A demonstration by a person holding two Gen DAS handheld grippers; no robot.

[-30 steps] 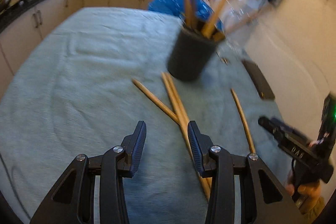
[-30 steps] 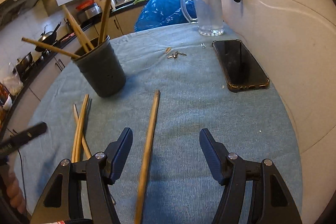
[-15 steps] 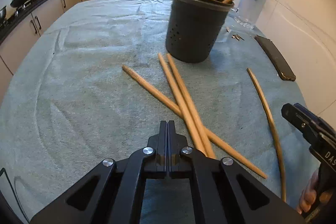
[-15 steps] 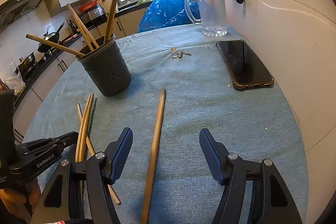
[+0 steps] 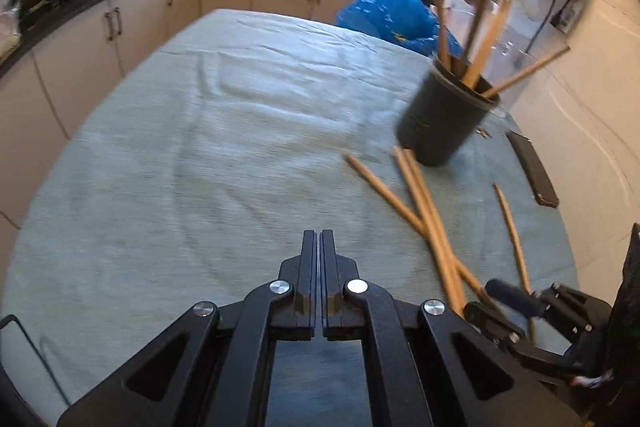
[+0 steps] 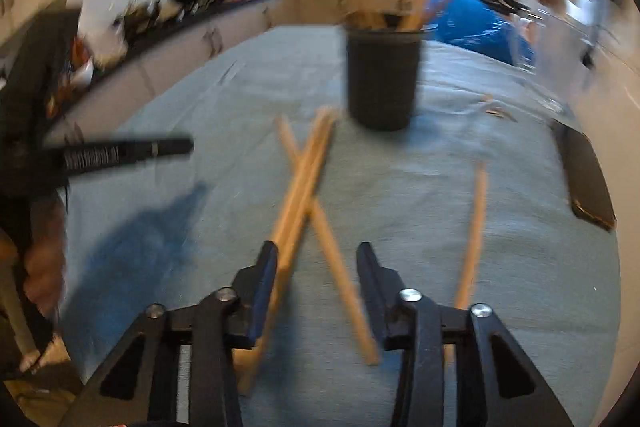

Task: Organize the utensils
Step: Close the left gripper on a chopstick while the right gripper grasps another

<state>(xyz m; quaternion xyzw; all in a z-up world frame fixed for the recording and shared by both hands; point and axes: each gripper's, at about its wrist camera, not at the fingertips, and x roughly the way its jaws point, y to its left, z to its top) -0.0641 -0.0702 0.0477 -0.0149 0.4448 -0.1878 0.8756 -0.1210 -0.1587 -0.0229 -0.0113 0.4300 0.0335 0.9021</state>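
Note:
My left gripper (image 5: 319,239) is shut with nothing in it, above bare cloth left of the loose chopsticks. A dark utensil holder (image 5: 444,123) stands upright with several chopsticks in it. In front of it lie three crossed chopsticks (image 5: 424,211) and a single chopstick (image 5: 512,227). My right gripper (image 6: 318,255) hovers low over the crossed chopsticks (image 6: 304,187); its jaws are closing. One chopstick (image 6: 340,267) runs between the fingers, with no pad pressing on it. The single chopstick (image 6: 476,227) lies to the right of that gripper. The holder (image 6: 382,79) is straight ahead.
A light blue-green cloth (image 5: 200,147) covers the table. A phone (image 6: 588,183) lies at the right edge near the wall. A blue bag (image 5: 392,15) and a glass jug sit behind the holder. The left gripper (image 6: 128,151) and a hand (image 6: 44,267) are at the left.
The left gripper shut on nothing and swung left, away from the chopsticks. The right gripper moved left from the single chopstick to over the crossed ones, and its jaws narrowed.

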